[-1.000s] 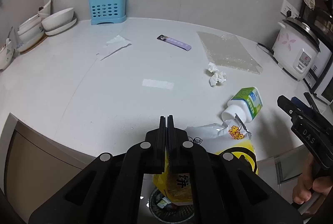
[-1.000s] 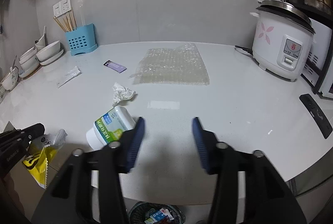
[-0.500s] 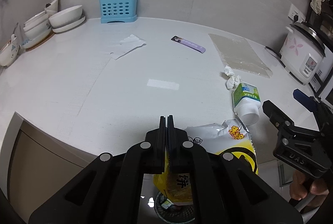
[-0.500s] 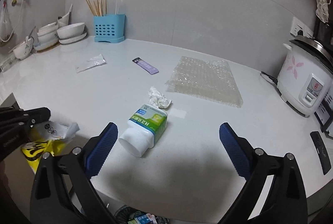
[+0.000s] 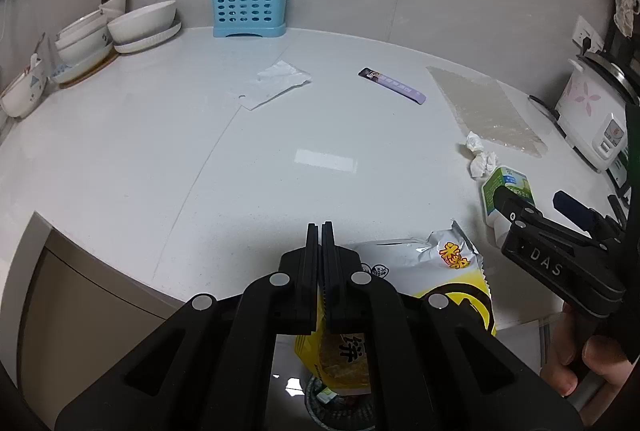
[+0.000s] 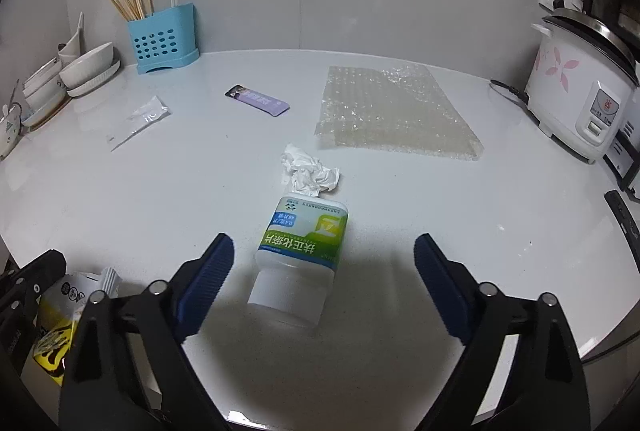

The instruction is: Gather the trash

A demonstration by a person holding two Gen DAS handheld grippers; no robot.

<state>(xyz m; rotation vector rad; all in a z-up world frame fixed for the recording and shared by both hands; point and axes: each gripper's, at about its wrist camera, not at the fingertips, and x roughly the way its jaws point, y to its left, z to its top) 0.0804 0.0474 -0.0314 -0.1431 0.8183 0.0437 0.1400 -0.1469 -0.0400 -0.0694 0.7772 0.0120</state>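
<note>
now the right gripper (image 6: pixel 323 255), its blue ribbed pads having just narrowed a little from their widest, stands wide open around the white plastic pill bottle with a green and blue label (image 6: pixel 301 251), which half a second ago lay further up the right wrist frame and now sits low in the centre, on its side between the jaws, cap end toward the camera, no pad touching it. that suggests the bottle is the next piece to be taken. the left gripper (image 5: pixel 321 231) is clamped shut on a crinkly yellow and silver foil snack bag (image 5: pixel 448 271), hanging at the bottom of the left wrist frame over a round wire-mesh bin (image 5: pixel 336 407) below the counter edge. on the glossy white countertop (image 6: pixel 160 199) remain a crumpled white tissue (image 6: pixel 308 173) just above the bottle, a flat purple sachet (image 6: pixel 256 99), a bumpy clear bubble-wrap sheet (image 6: pixel 392 115) and a thin clear plastic wrapper (image 6: pixel 140 119) at left.
</note>
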